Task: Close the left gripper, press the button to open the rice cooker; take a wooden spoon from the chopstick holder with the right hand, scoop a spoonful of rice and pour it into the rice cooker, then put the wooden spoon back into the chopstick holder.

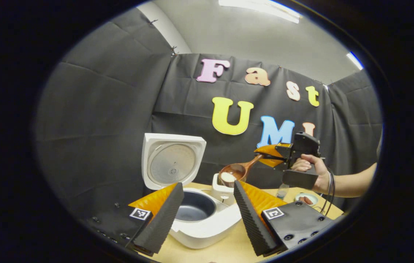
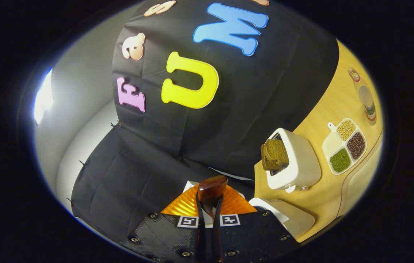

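Note:
The white rice cooker (image 1: 207, 228) stands open on the table, its lid (image 1: 172, 160) upright and its dark inner pot (image 1: 195, 206) bare. My left gripper (image 1: 208, 186) is open, its fingers on either side of the pot and just in front of it. Farther off, a hand holds my right gripper (image 1: 270, 155) shut on the handle of a wooden spoon (image 1: 234, 173). The spoon's bowl carries white rice and hangs above and behind the pot's right rim. In the right gripper view the right gripper (image 2: 209, 206) pinches the brown spoon (image 2: 212, 188).
A white toaster (image 2: 298, 164) with dark bread stands behind the cooker. A divided plate (image 2: 333, 144) of grains and a bottle (image 2: 365, 96) lie farther along the wooden table (image 2: 338, 91). A small dish (image 1: 307, 199) sits under the person's forearm.

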Tool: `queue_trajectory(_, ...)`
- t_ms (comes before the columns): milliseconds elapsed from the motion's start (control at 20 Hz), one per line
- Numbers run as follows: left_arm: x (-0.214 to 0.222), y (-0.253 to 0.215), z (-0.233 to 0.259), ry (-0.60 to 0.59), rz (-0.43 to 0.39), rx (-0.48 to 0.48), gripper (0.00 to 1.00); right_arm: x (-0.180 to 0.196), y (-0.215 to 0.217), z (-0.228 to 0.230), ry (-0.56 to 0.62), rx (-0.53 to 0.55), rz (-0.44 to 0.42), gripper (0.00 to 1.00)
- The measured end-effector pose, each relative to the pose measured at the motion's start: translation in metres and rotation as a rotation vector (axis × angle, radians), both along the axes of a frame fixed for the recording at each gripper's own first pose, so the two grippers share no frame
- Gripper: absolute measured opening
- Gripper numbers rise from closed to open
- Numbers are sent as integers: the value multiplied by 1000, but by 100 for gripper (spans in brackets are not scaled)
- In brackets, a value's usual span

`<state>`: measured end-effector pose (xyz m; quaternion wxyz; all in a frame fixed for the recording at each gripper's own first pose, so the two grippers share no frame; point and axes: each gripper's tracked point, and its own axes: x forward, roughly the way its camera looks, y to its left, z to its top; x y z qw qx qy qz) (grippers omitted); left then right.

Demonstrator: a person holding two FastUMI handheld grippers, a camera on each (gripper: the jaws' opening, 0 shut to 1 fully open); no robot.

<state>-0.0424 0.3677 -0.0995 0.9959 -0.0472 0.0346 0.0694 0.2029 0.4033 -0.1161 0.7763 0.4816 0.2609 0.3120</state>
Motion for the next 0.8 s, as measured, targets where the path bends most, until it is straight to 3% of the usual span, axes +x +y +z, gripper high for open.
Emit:
queue_trajectory(300, -10, 15, -4, 2, 25, -3, 96, 4, 62, -35, -49, -181, 70, 7)
queue_trajectory(550, -16, 22, -10, 3, 56, -14, 96, 8, 115, -69, -142, -407, 159, 7)
queue_trajectory(800, -24, 24, -18, 17, 83, -30, 96, -6, 153, -92, -316, -672, 280, 7)
